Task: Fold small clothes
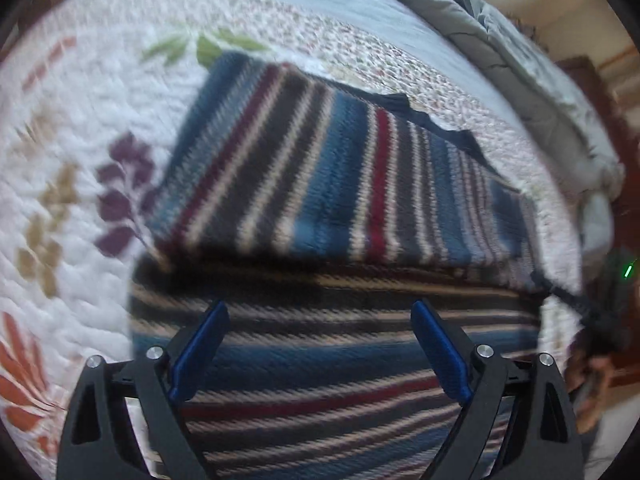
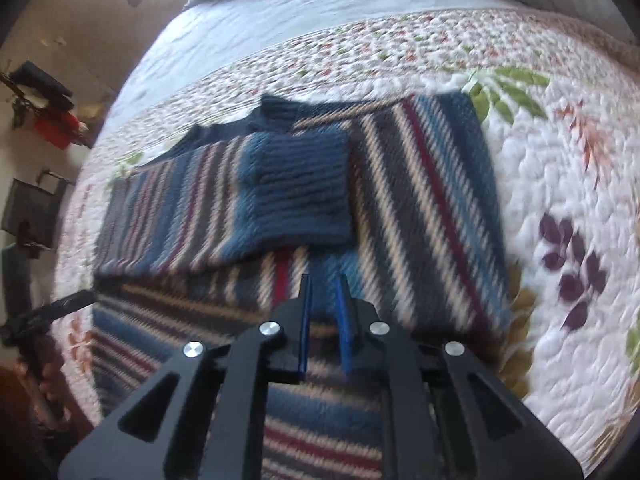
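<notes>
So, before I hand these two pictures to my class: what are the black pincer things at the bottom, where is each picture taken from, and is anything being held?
Each picture comes from a small wide-angle camera fixed on a hand-held gripper; a person carries one in each hand. The black arms with blue pads are the gripper's two fingers. The left gripper stands wide open above a striped sweater, holding nothing. The right gripper is nearly closed; I cannot tell if it pinches any fabric. The sweater lies partly folded on a floral quilt covering a bed, one sleeve with its blue cuff laid across it. Both pictures are blurred.
</notes>
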`<state>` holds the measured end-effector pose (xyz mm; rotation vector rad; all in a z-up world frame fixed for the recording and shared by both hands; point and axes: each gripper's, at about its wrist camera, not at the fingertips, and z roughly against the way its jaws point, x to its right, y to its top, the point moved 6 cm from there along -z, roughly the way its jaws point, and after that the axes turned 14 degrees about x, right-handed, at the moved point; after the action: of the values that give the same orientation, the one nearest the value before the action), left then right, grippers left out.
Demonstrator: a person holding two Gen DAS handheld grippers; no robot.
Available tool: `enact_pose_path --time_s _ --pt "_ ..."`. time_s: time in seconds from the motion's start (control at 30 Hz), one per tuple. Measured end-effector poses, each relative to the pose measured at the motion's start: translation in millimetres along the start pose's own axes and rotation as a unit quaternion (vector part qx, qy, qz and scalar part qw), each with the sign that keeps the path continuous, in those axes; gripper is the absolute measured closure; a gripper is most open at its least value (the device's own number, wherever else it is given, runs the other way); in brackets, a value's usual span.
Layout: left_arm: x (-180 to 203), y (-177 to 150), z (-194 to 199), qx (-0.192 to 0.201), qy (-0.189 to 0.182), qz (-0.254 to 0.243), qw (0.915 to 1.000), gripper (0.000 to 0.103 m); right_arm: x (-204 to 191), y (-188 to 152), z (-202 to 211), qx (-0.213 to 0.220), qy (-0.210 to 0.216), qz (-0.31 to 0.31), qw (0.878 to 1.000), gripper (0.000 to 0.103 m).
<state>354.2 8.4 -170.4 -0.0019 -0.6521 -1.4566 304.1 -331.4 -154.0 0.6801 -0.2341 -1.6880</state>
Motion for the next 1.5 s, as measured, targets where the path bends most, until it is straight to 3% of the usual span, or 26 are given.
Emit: enact_pose_path --time_s 0.17,0.3,0.33,0.37,0.43,0.53,0.67,0.8,0.87,0.9,0.93,1.03,1.13,1.2,1.27,1.3,1.43,1.5 --pt "-6.1 16.5 -25.3 -0.019 -0.034 0.072 0.9967 0.015 -12.9 -21.0 7.3 -0.006 0.018 -0.003 1.000 0.090" --pt "-19.4 16.1 -45.2 -0.033 -0.020 0.128 0.9910 0.035 -17.5 -25.9 1.4 -0.002 0.011 0.014 1.000 0.090" --pt "-20.8 16.9 -44.7 -0.027 -0.012 0.132 0.9909 0.046 -18.3 -27.4 -2.3 -0.003 0.010 0.018 1.000 0.090" --pt "-21.9 18.1 -41.6 -0.018 -0.005 0.128 0.9916 0.065 -17.3 -29.3 -2.5 -0.004 0.009 0.020 1.000 0.090" --pt "-22.9 19.2 -33.1 0.003 -0.010 0.130 0.9914 0.085 -14.0 -32.2 -5.6 -0.006 0.006 0.017 1.000 0.090" --pt "-29.7 11.8 -32.3 0.008 0.009 0.125 0.9920 0.086 -5.1 -36.7 -13.0 -0.012 -0.003 0.005 1.000 0.092" --pt "-37.1 2.9 -44.0 0.001 0.009 0.128 0.9918 0.086 0.1 -42.5 -19.4 -0.016 -0.009 -0.005 1.000 0.092" --pt "-26.2 2.2 -39.0 0.009 0.023 0.083 0.9963 0.079 -4.6 -44.1 -11.1 -0.017 -0.011 0.001 1.000 0.086" --pt "-22.4 -4.1 -29.8 0.014 0.015 0.070 0.9973 0.055 -9.4 -45.4 -1.7 -0.016 -0.009 0.005 1.000 0.074" --pt "-19.7 -9.0 -25.5 0.014 0.008 0.067 0.9977 0.040 -12.4 -48.6 5.5 -0.014 -0.007 0.013 1.000 0.073" --pt "-17.7 -15.7 -20.1 0.013 0.005 0.060 0.9981 0.034 -15.4 -53.3 12.8 -0.011 -0.005 0.021 1.000 0.072" --pt "-17.1 -49.4 2.7 0.004 0.030 -0.003 0.9995 0.032 -20.8 -73.6 29.6 -0.019 0.004 0.039 0.999 0.072" --pt "-29.0 -81.9 33.7 0.016 0.081 -0.064 0.9945 0.030 -15.2 -105.2 54.5 -0.023 0.002 0.049 0.999 0.072" --pt "-43.9 -100.6 56.9 0.029 0.105 -0.086 0.9903 0.027 0.6 -126.7 77.2 -0.012 -0.014 0.049 0.999 0.065" --pt "-65.7 -116.4 77.1 0.034 0.135 -0.090 0.9861 0.020 22.0 -144.7 95.3 -0.006 -0.038 0.033 0.999 0.051" --pt "-74.5 -123.1 82.1 0.033 0.144 -0.085 0.9854 0.020 33.7 -153.7 103.5 -0.005 -0.047 0.022 0.999 0.051" --pt "-94.7 -148.9 87.2 0.012 0.119 -0.060 0.9909 0.020 72.5 -187.2 117.8 -0.023 -0.040 -0.044 0.998 0.049" --pt "-87.8 -156.2 84.2 0.011 0.086 -0.048 0.9950 0.020 75.9 -201.8 114.7 -0.043 -0.006 -0.071 0.997 0.049"
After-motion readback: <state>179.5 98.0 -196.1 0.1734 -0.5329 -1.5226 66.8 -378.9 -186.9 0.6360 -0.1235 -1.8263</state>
